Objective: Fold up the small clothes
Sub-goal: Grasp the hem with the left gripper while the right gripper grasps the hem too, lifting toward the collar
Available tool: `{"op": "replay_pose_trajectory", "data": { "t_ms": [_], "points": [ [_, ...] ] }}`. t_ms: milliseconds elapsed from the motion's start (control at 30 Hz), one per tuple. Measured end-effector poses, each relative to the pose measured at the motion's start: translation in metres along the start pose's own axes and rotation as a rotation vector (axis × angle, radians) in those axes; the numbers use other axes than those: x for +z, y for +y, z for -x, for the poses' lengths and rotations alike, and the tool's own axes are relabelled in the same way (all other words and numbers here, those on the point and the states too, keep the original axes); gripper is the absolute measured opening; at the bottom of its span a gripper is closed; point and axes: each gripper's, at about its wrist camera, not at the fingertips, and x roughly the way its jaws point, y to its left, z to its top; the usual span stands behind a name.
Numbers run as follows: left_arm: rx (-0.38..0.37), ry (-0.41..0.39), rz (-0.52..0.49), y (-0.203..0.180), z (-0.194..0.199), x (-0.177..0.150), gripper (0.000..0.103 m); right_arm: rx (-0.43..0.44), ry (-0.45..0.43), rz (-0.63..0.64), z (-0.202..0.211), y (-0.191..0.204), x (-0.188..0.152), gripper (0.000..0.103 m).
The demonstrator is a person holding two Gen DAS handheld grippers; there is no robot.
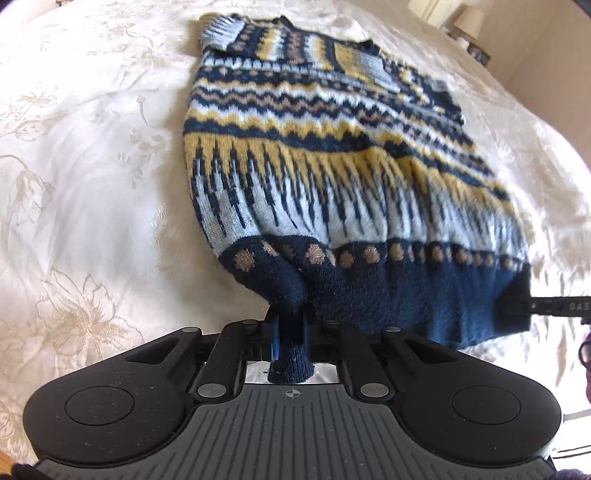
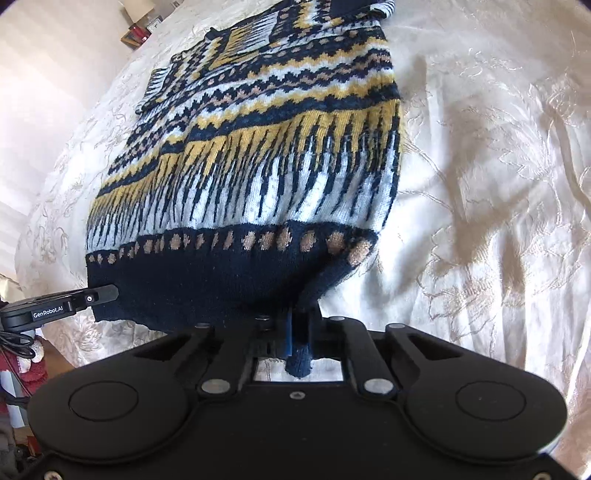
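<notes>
A knitted sweater (image 1: 314, 155) in navy, yellow and pale blue lies flat on a white embroidered bedspread (image 1: 92, 184), its navy hem toward me. My left gripper (image 1: 290, 325) is shut on the hem's left corner, and a tuft of navy knit pokes back between the fingers. The right gripper (image 1: 517, 306) comes in from the right edge at the hem's other corner. In the right wrist view, my right gripper (image 2: 299, 326) is shut on the right corner of the sweater (image 2: 258, 147), and the left gripper (image 2: 110, 292) holds the hem's far left end.
The bedspread (image 2: 480, 184) spreads wide on both sides of the sweater. A lamp (image 1: 469, 22) stands beyond the bed's far corner. A box with red items (image 2: 136, 33) lies past the bed's far edge. A cable and red fabric (image 2: 29, 365) sit by the near left edge.
</notes>
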Motion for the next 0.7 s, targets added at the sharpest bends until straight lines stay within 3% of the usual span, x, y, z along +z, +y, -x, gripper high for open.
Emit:
{"op": "replay_pose_trajectory", "data": {
  "t_ms": [300, 700],
  "points": [
    [-0.043, -0.134, 0.065, -0.016, 0.054, 0.042, 0.010, 0.116, -0.092, 0.018, 0.052, 0.008, 0.033, 0.013],
    [0.000, -0.302, 0.131, -0.029, 0.069, 0.124, 0.006, 0.225, -0.247, 0.060, 0.072, 0.016, 0.132, 0.013]
  ]
}}
